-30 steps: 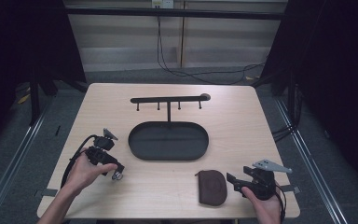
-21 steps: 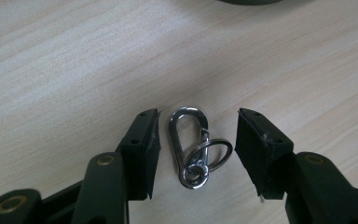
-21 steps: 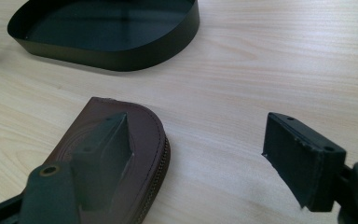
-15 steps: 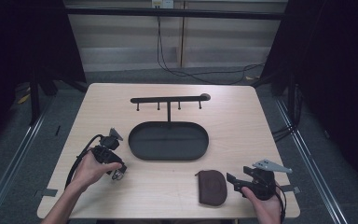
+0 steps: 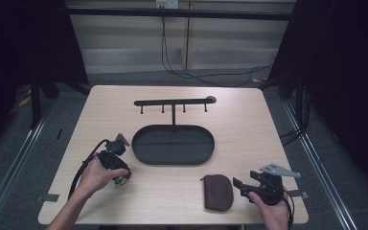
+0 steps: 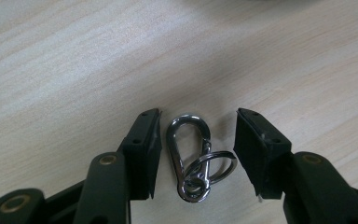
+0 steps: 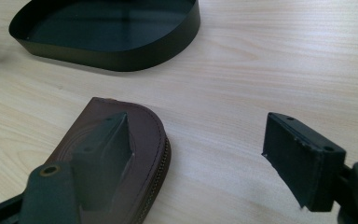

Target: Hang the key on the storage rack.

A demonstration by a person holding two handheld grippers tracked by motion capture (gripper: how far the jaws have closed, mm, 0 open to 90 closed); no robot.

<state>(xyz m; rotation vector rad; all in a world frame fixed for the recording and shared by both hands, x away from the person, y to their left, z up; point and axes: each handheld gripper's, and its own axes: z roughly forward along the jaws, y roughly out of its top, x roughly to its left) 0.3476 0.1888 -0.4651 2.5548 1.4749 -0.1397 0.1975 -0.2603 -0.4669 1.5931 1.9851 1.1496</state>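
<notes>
At 7 o'clock on the tabletop (image 5: 124, 110), our left gripper (image 6: 196, 154) straddles a steel carabiner (image 6: 189, 156) w/ a key ring on it. Its fingers (image 6: 142, 154) have just been closing; carabiner lies flat between them, the left finger just beside it, the right w/ a clear gap, so nothing's gripped yet. At 5 o'clock our right gripper (image 7: 205, 158) sits wide apart, holding nothing, one finger over the brown pouch (image 7: 140, 140). Black tray (image 5: 172, 143) is at center.

A black oval tray (image 5: 173, 144) is sitting mid-bench (image 5: 249, 129), a hooked rack (image 5: 173, 102) is standing seemingly behind it, and a brown zipped pouch (image 5: 218, 191) is lying nearer.
</notes>
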